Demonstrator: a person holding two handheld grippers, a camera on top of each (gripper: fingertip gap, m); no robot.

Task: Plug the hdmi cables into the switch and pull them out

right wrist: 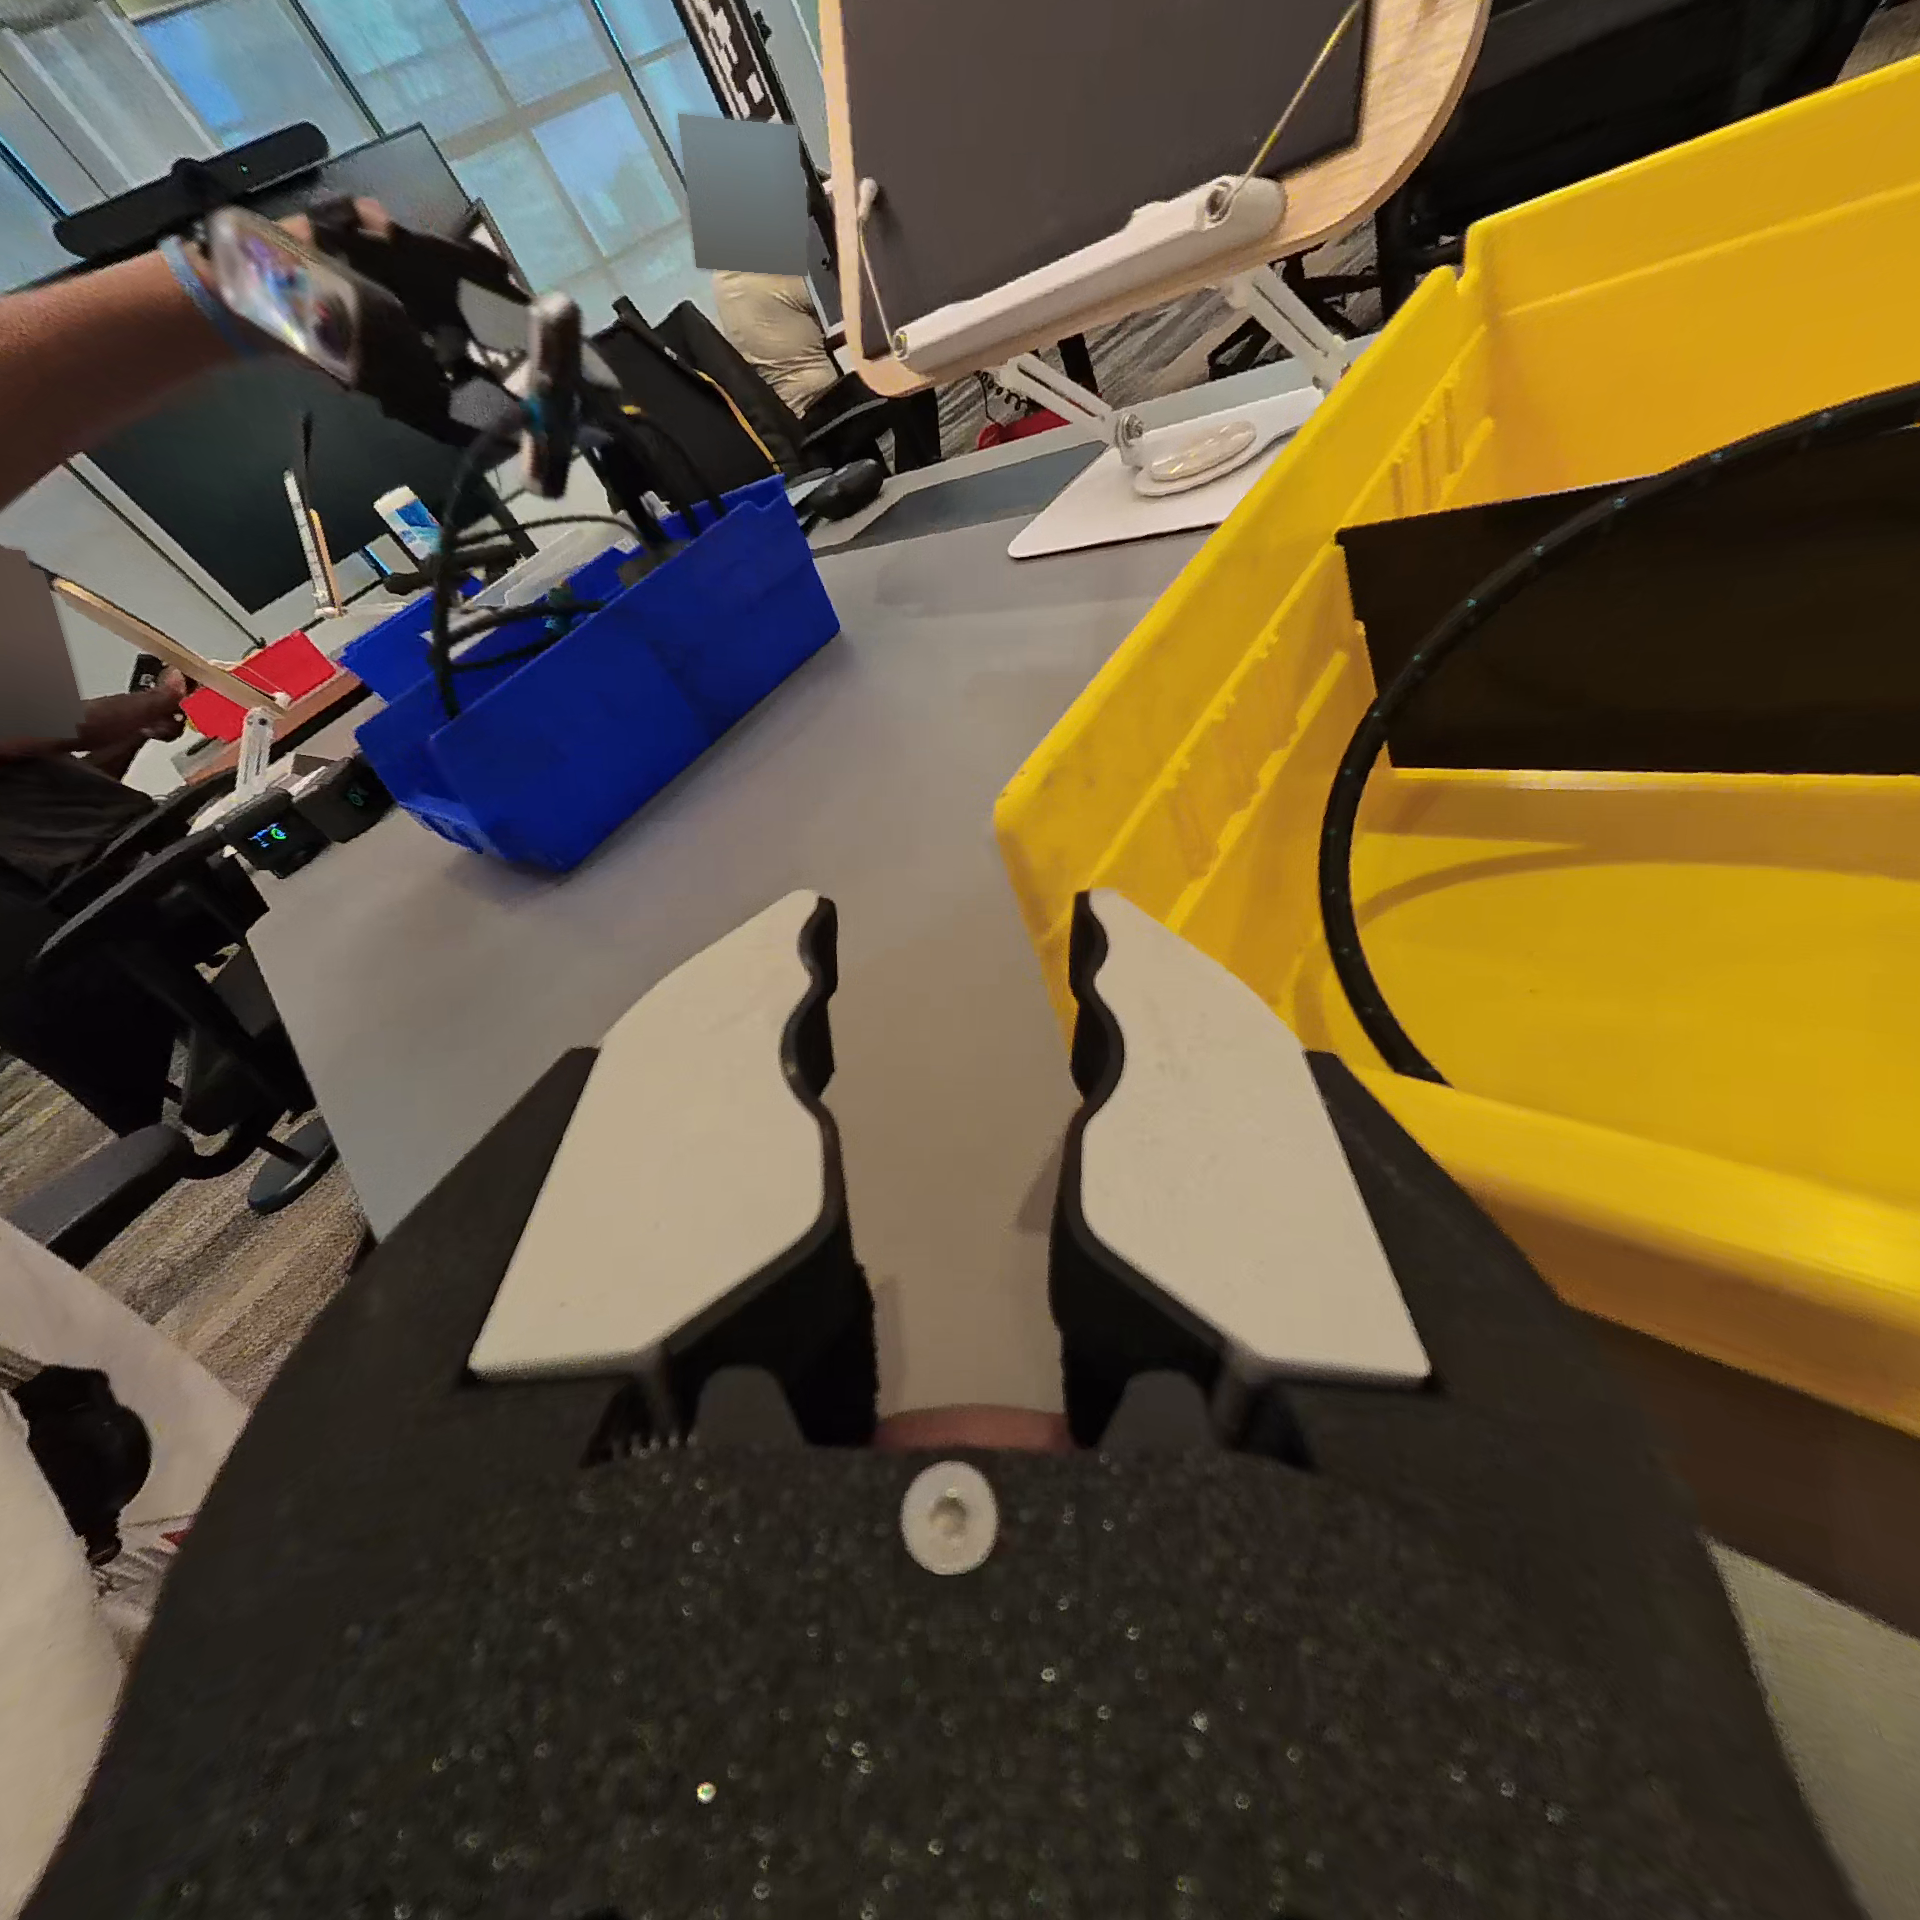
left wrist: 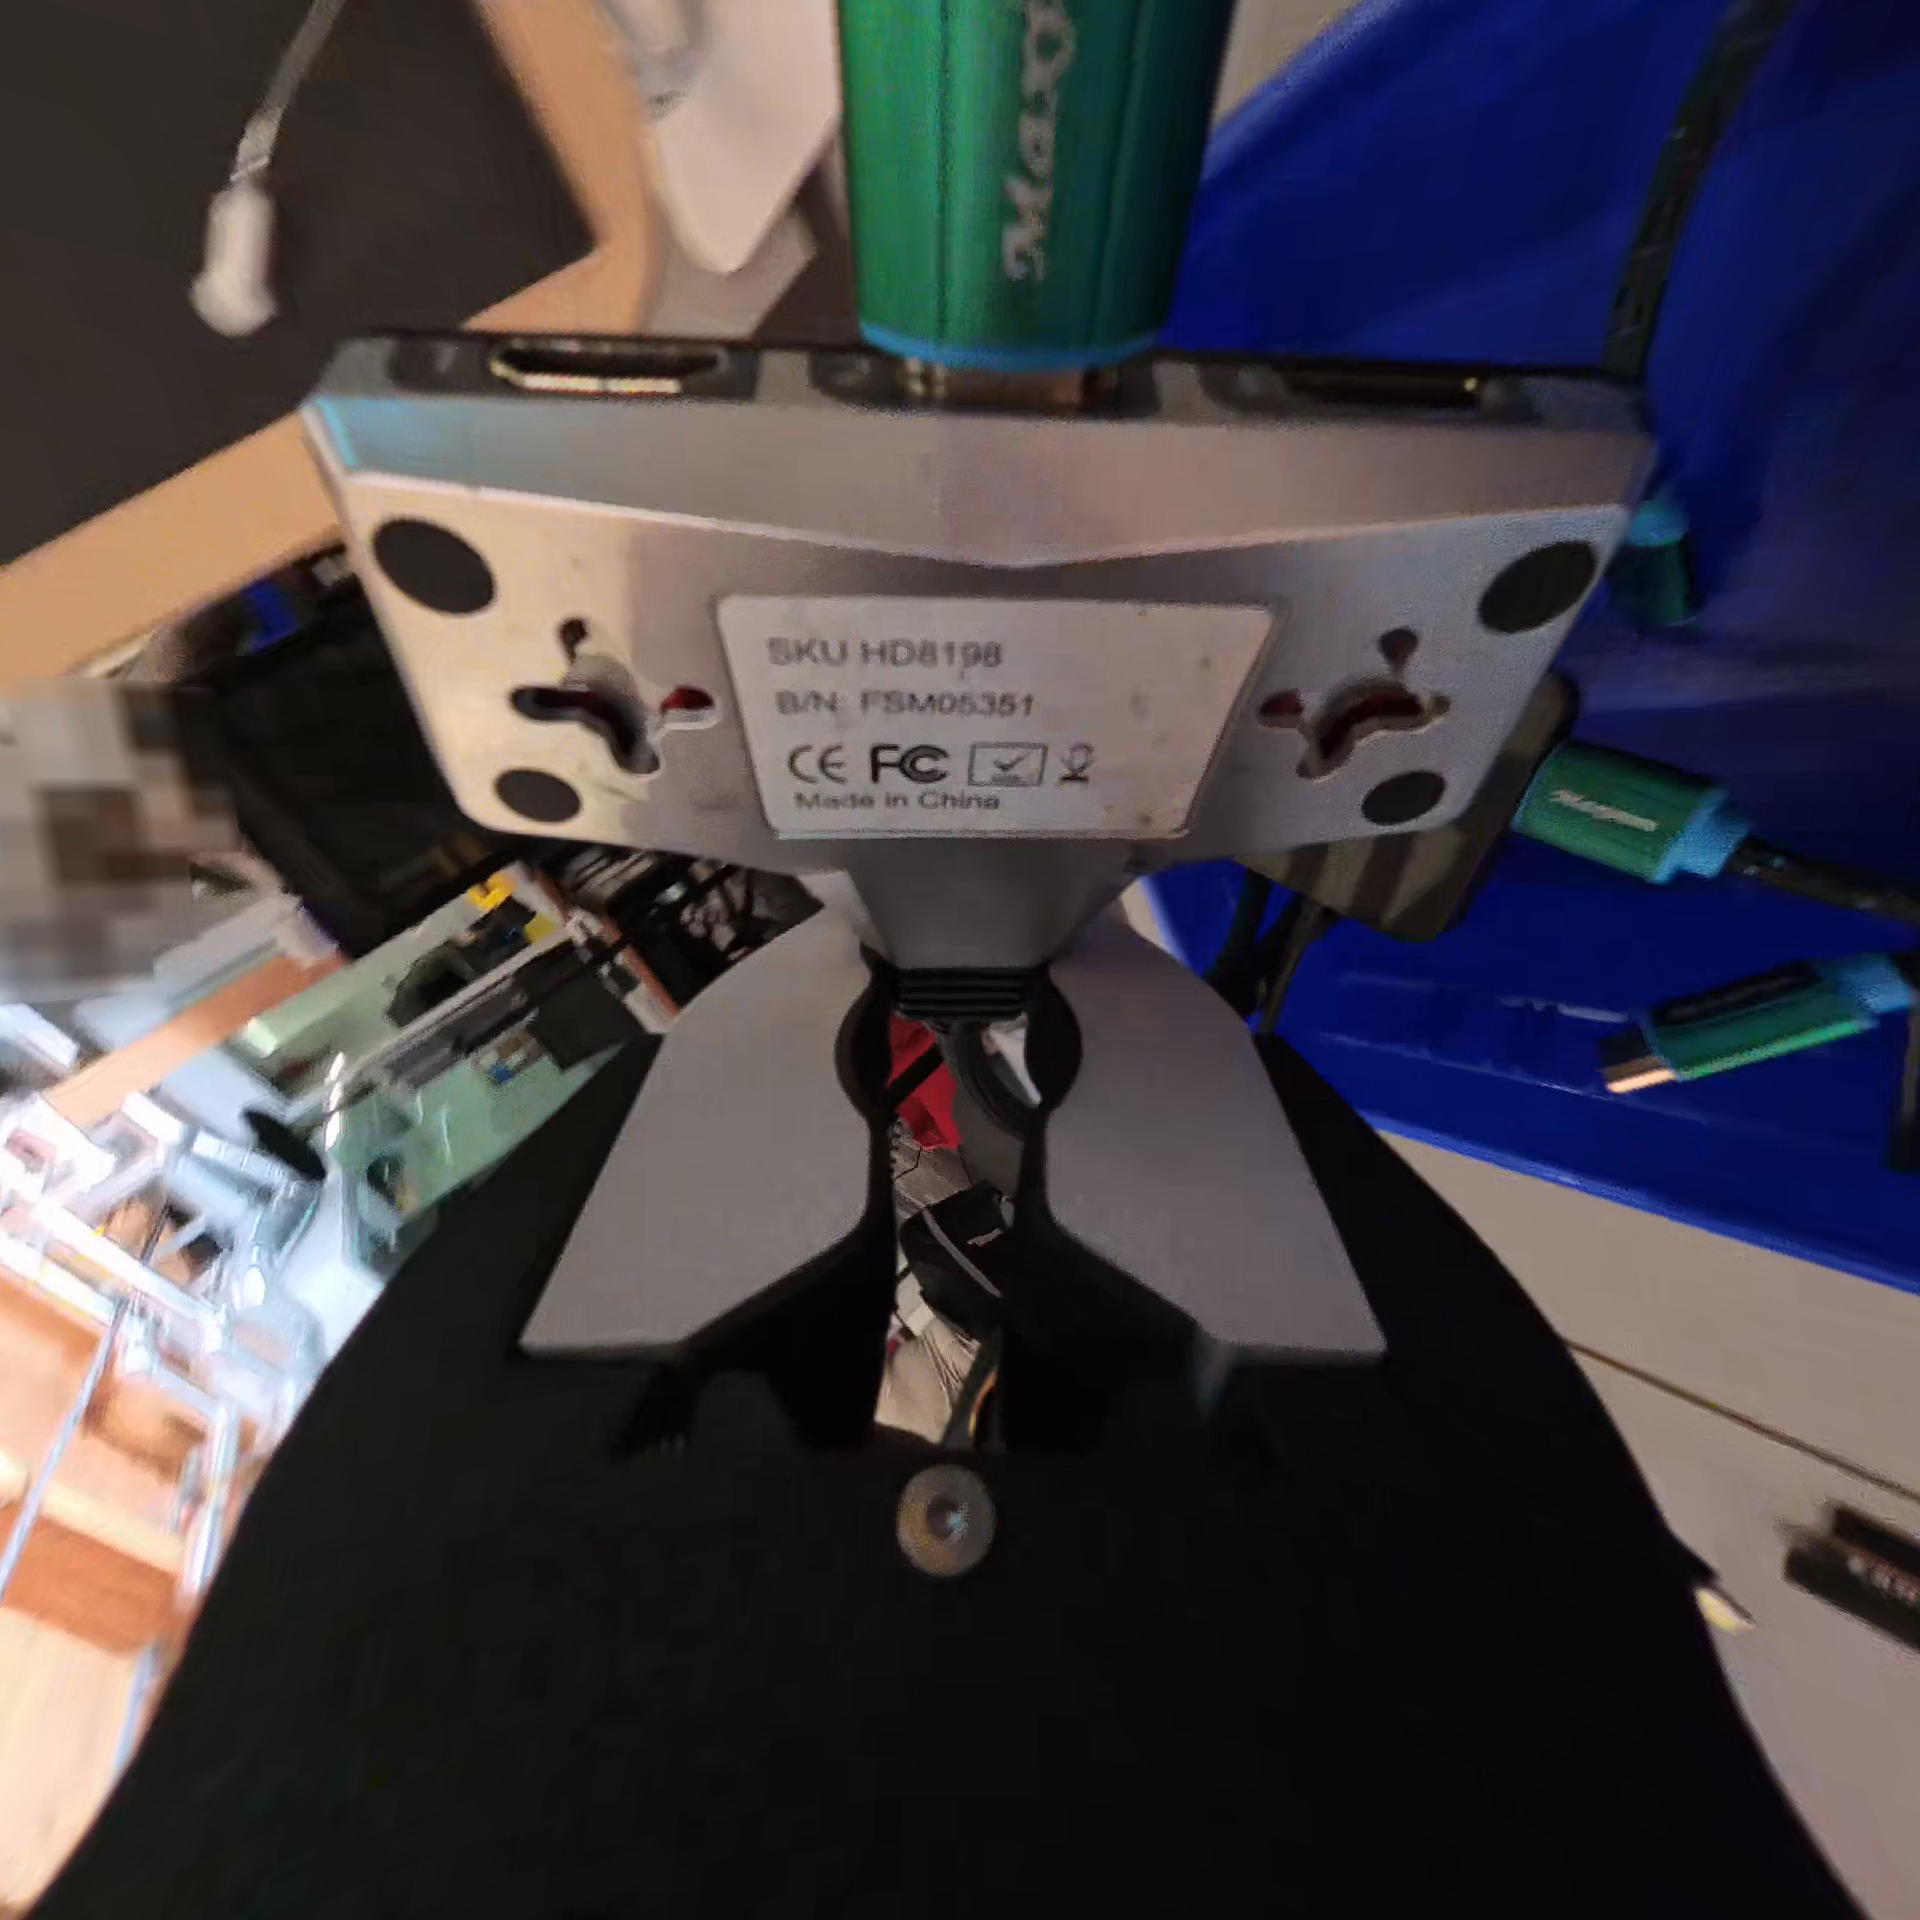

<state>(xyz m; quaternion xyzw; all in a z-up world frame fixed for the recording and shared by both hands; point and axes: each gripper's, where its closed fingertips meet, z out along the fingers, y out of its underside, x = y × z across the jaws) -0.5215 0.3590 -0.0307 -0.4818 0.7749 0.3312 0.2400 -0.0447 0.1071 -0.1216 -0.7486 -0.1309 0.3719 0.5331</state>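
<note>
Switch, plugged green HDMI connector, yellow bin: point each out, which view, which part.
switch [left wrist: 935, 520], left wrist view: bare metal underside above its label.
plugged green HDMI connector [left wrist: 966, 177], left wrist view: green shell, above the middle port.
yellow bin [right wrist: 1195, 727], right wrist view: outer side wall near the corner.

Lighting was even, bright indoor daylight, entering from large windows [right wrist: 436, 177] at upper left of the right wrist view. Both views showed strong wide-angle bending at the edges. The left wrist view was motion-blurred throughout, background smeared; its white label [left wrist: 987, 717] read soft. Shadows were faint.
</note>
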